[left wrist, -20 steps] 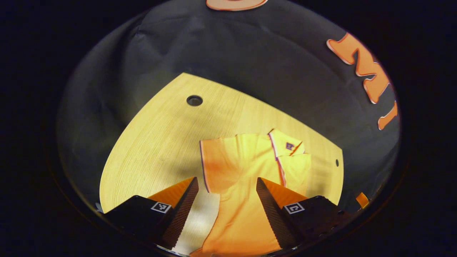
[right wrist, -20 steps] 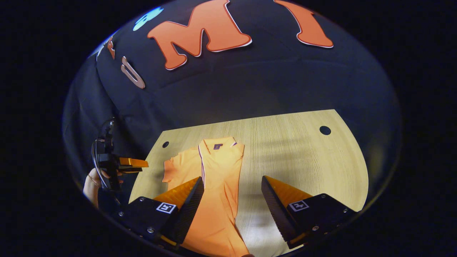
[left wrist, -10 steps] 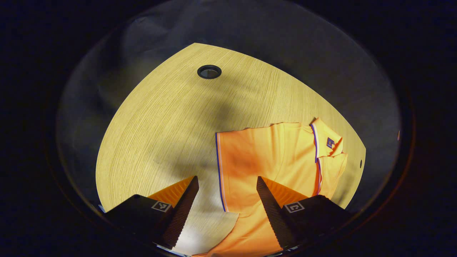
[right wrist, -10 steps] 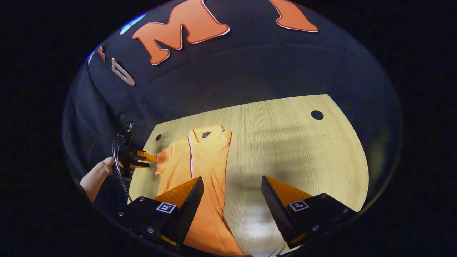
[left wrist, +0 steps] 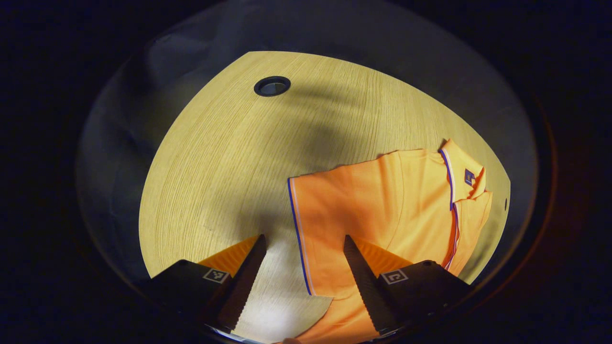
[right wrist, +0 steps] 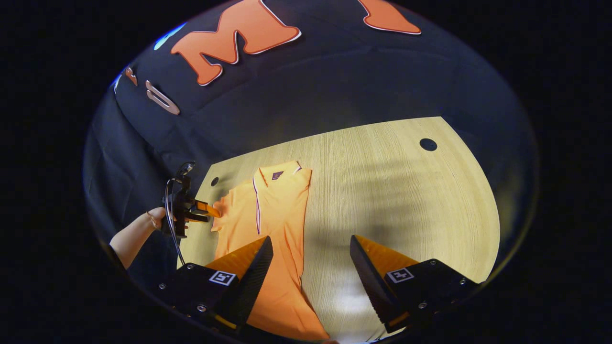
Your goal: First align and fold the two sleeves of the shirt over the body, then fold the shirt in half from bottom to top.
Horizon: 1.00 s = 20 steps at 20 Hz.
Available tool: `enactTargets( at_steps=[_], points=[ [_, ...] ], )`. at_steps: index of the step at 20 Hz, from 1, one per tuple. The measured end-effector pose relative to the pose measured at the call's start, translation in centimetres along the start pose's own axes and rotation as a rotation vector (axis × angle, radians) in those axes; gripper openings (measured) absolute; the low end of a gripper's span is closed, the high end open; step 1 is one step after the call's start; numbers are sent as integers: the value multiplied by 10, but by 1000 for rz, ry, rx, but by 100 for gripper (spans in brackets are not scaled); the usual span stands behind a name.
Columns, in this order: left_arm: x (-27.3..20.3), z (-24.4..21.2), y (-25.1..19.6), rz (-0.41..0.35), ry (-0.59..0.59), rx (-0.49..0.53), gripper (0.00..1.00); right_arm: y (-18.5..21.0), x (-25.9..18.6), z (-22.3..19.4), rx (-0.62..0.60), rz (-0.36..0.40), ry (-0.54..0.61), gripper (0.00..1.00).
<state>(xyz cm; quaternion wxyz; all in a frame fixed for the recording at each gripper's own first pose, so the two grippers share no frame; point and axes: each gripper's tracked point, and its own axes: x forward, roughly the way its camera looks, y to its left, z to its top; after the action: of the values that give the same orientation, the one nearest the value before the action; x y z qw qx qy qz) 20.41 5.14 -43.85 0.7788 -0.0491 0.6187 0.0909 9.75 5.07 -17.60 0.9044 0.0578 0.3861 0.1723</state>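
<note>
I see the orange shirt (right wrist: 275,229) lying flat on the wooden table (right wrist: 406,191), toward its left side in the right gripper view, collar at the far end; a small dark label (left wrist: 469,176) sits inside the collar (left wrist: 461,169), too small for me to read; each of my fingers carries a square black-and-white marker, not writing I can read. My left gripper (left wrist: 303,277) has its jaws apart, empty, hovering at the striped edge of the left sleeve (left wrist: 334,210), which lies spread out to the side; in the right gripper view it sits just beside that sleeve, held by a hand (right wrist: 155,219). My right gripper (right wrist: 311,272) is also spread wide and empty, low over the shirt's right edge; the right sleeve looks folded over the body; bare wood stretches right of the shirt toward a round cable hole (right wrist: 428,144); another hole (left wrist: 272,86) lies far from the sleeve.
</note>
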Motion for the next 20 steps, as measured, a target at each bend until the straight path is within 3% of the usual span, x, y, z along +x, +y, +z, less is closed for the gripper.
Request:
enactTargets(
  at_steps=[6,8,9,11,13,16,20],
  points=[
    [3,1,-8,-3,0,33,94,-3,4,-4,42,7,13,99],
    [4,3,-15,-3,-6,22,53,-4,3,-4,57,14,9,99],
    [4,3,-20,-14,-13,30,40,-5,2,-2,61,15,3,99],
    [1,3,-29,-32,-37,63,4,-6,-1,1,65,16,-11,99],
    [0,3,-31,-48,-57,97,2,-7,-2,2,65,17,-17,99],
    [-4,-1,-37,-86,-62,43,2,-8,-4,3,61,18,-17,99],
    [-36,7,-46,-134,-117,80,2,-13,-8,1,45,16,-23,99]
  ],
)
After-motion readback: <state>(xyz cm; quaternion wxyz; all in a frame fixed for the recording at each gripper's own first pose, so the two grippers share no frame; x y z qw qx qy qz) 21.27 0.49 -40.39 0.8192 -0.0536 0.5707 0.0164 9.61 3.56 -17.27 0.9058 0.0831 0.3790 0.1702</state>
